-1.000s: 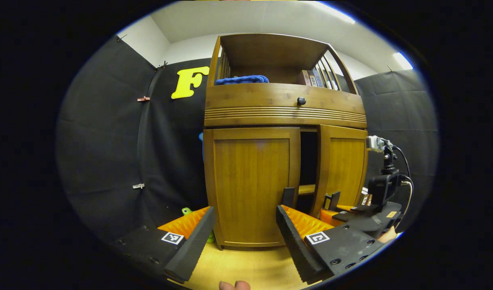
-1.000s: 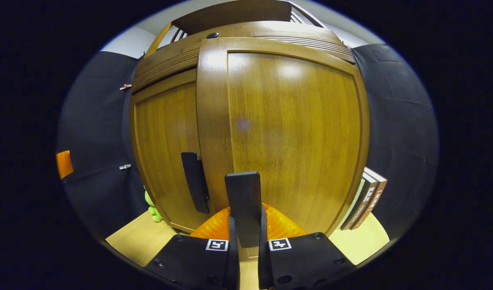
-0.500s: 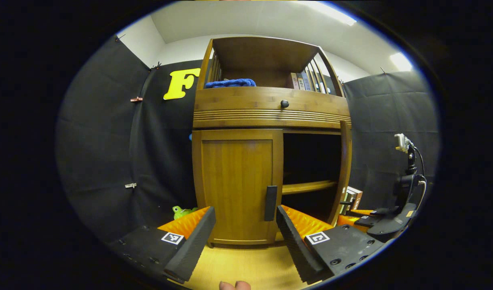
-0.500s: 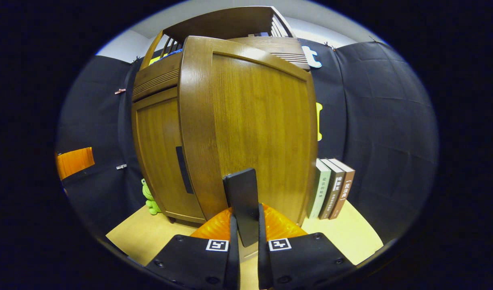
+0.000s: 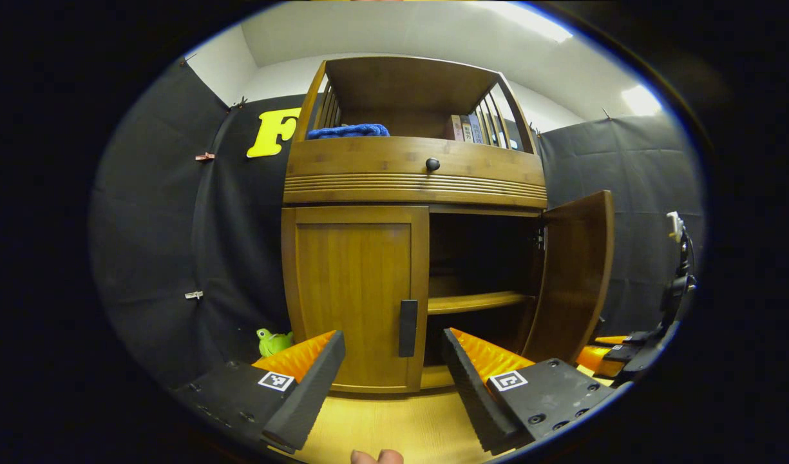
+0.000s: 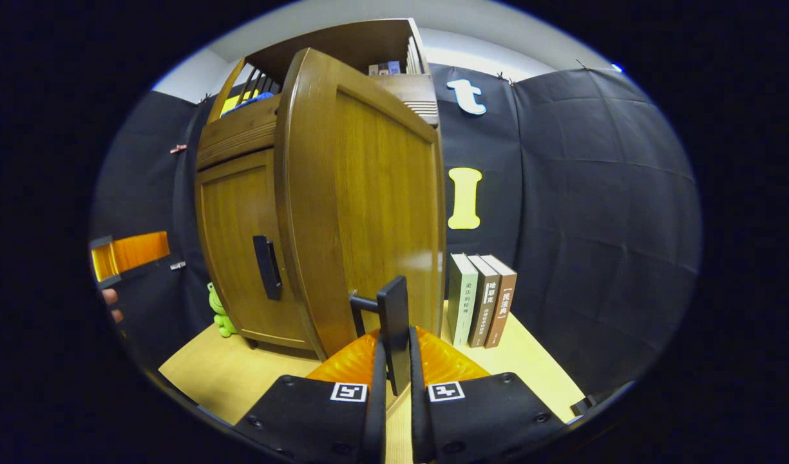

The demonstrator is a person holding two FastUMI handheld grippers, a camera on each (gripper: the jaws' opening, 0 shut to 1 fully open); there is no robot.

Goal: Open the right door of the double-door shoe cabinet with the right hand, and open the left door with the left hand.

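The cabinet (image 5: 413, 174) is standing on the counter (image 5: 394, 419) against the black cloth wall. In the left gripper view, its right door (image 5: 571, 277) is standing swung well outward, exposing a dark interior with a shelf (image 5: 475, 301), while the left door (image 5: 355, 296) is lying shut, its black handle (image 5: 408, 327) upright at the inner edge. The left hand-held gripper (image 5: 394, 374) is hovering near the front of the left door with its fingers spread wide and holding nothing; the handle is showing between them, farther off. In the right gripper view, the right hand-held gripper (image 6: 394, 393) is gripping the right door's handle (image 6: 394, 322), its two fingers pressing narrowly on either side of the black bar. Three books (image 6: 481, 299) are standing upright on the counter just beside the open door. A green toy (image 5: 272, 340) is sitting by the cabinet's left foot, and a blue cloth (image 5: 348, 131) is lying on the upper shelf.
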